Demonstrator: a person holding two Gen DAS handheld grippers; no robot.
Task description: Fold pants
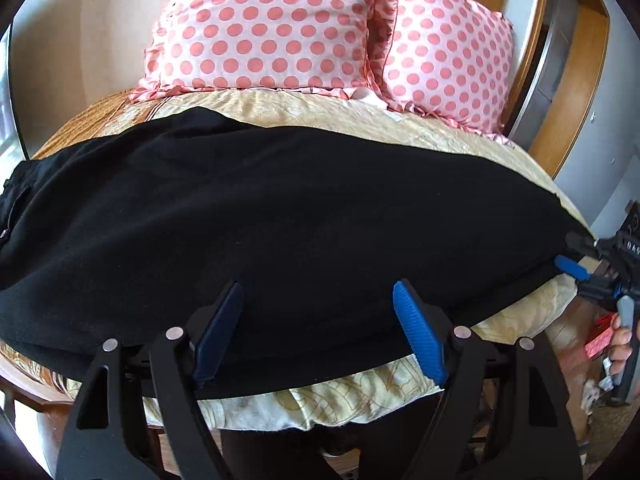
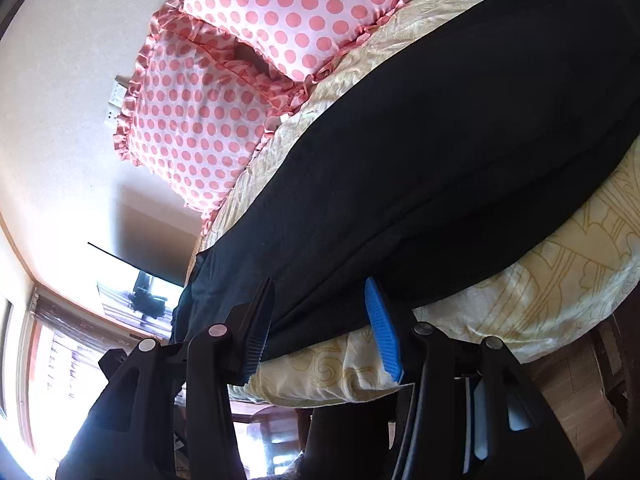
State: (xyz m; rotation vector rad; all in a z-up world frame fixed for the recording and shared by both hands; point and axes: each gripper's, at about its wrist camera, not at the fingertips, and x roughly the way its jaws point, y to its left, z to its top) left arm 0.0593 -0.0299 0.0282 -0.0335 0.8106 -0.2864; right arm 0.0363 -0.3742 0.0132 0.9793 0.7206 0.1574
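Here, black pants (image 1: 280,208) flat, apparently just beyond both gaping tongs (image 1: 318,332).

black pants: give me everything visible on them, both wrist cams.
The black pants look like soft matte knit, lying flat and lengthwise across the cream patterned bedspread, below two pink polka-dot pillows. A seam runs along them. The near edge follows the bed's edge. The left gripper and right gripper are at that edge, jaws open, fabric between them.

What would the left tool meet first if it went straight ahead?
Probably the pants: the open left tool already sits over their near edge on the bed. The pillows lie farther on.
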